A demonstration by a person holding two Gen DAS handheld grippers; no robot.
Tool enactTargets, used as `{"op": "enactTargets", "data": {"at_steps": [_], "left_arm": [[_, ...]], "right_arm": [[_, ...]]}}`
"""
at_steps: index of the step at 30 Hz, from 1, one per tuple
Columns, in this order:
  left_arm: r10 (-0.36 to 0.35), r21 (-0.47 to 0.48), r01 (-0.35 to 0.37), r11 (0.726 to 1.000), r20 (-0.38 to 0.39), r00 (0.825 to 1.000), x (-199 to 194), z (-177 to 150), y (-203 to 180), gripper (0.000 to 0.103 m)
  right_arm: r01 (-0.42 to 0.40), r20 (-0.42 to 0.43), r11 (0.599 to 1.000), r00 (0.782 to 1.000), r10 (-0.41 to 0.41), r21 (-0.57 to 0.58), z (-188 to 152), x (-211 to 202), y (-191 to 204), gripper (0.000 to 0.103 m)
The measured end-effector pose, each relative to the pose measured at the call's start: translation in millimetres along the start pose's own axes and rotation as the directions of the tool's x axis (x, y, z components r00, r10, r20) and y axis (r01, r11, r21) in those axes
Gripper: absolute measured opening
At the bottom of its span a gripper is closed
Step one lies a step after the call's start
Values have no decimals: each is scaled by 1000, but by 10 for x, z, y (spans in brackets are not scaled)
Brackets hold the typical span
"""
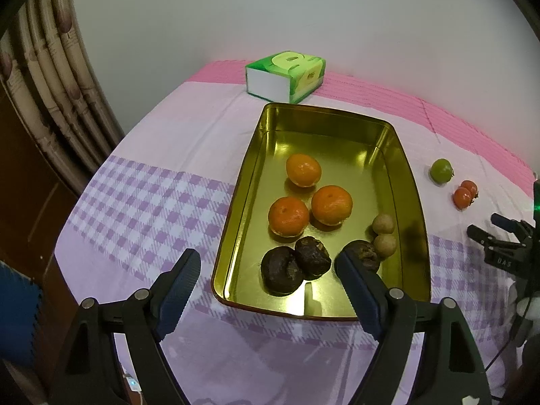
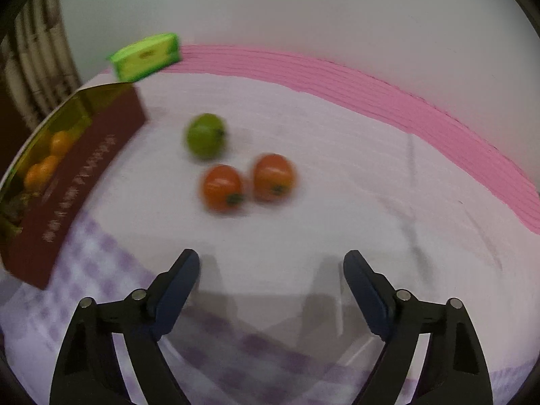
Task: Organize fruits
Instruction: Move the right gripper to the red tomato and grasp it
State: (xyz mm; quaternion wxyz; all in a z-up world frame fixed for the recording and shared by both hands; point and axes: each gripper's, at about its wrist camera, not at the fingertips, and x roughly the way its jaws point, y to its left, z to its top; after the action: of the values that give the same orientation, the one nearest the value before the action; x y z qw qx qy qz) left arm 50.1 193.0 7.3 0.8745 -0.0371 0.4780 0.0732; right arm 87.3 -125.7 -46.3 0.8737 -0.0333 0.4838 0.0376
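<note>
Fruits [image 1: 302, 170] in gold tin [image 1: 416, 202], side lettering [image 2: 79, 182] blurred, seemingly unreadable

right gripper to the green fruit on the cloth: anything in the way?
Nothing visible blocks it. The right gripper is open and empty over bare tablecloth. The green fruit lies ahead and left; two small red fruits sit nearer, just right of that line. The tin stands off to the left.

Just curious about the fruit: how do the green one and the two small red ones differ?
The green fruit is larger and alone; the red fruits are smaller and sit as a pair. Green lies nearer the gold tray. All three rest on the cloth, outside the tray.
</note>
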Motion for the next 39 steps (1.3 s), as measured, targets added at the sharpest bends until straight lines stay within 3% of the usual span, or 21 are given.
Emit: {"op": "enactTargets", "data": {"at_steps": [6,23,32,39], "left_arm": [[-1,-18,1,1000,0,1000,-9,10,40,84],[-12,-33,12,999,-8,1000,10,27,73,84],[-14,-41,14,999,-13,1000,23,28,94,85],[-8,-47,8,999,-15,1000,29,28,95,92]], "right_arm": [[-63,14,998,998,62,8,108,14,192,58],[-89,23,994,996,87,61,352,187,281,31],[-73,25,997,997,72,37,375,233,371,31],[-85,40,996,996,84,30,360,92,395,31]]}}
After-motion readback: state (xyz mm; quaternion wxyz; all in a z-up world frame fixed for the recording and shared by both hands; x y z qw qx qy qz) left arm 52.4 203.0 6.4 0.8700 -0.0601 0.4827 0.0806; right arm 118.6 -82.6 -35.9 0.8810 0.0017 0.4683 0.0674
